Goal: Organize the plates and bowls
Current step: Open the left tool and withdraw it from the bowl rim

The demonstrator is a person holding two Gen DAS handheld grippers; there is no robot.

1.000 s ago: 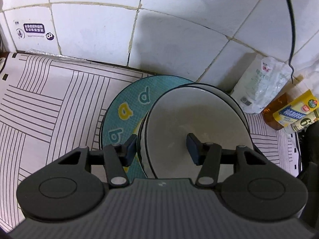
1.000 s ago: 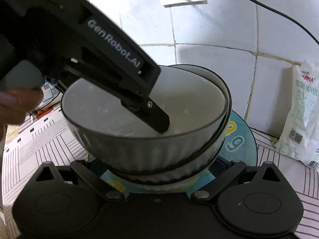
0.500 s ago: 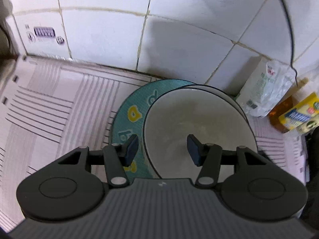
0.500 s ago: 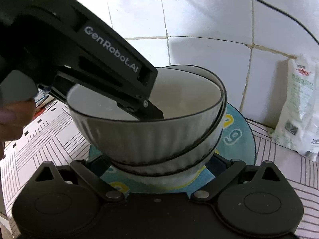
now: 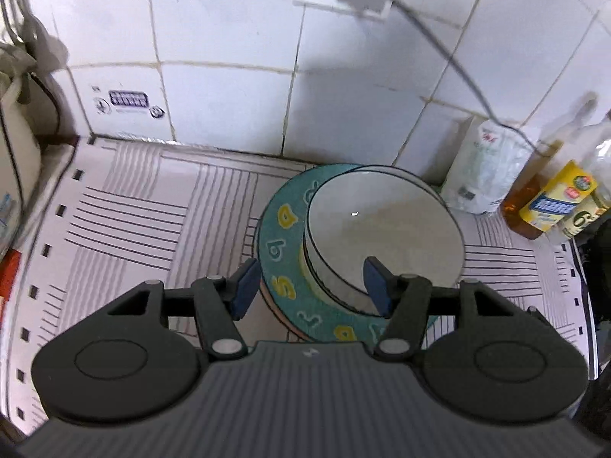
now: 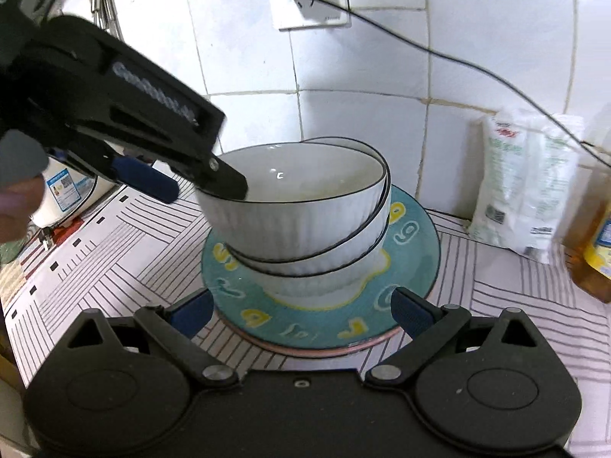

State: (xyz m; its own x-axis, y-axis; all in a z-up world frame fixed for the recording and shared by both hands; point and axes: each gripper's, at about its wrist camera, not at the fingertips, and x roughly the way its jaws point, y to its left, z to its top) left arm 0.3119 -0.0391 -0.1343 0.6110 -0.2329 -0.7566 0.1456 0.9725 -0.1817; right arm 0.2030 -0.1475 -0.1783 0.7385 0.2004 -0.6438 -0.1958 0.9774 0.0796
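Observation:
Three white ribbed bowls with dark rims are nested in a stack (image 6: 305, 225) on a teal plate with yellow letters (image 6: 412, 236), which lies on a pink-rimmed plate. The top bowl sits tilted. In the left wrist view the top bowl (image 5: 385, 229) and teal plate (image 5: 282, 252) lie below. My left gripper (image 5: 309, 286) is open and empty, raised above the stack's left rim; it also shows in the right wrist view (image 6: 179, 179). My right gripper (image 6: 301, 313) is open and empty, low in front of the plates.
A white tiled wall with a socket and black cable (image 6: 309, 4) stands behind. A white bag (image 6: 527, 179) and oil bottles (image 5: 553, 198) stand at the right. A white appliance (image 5: 15, 145) is at the left. The counter has a striped mat (image 5: 133, 221).
My left gripper has let go of the top bowl and lifted up and back to the left. The bowl now rests on the stack. My right gripper has drawn back a little.

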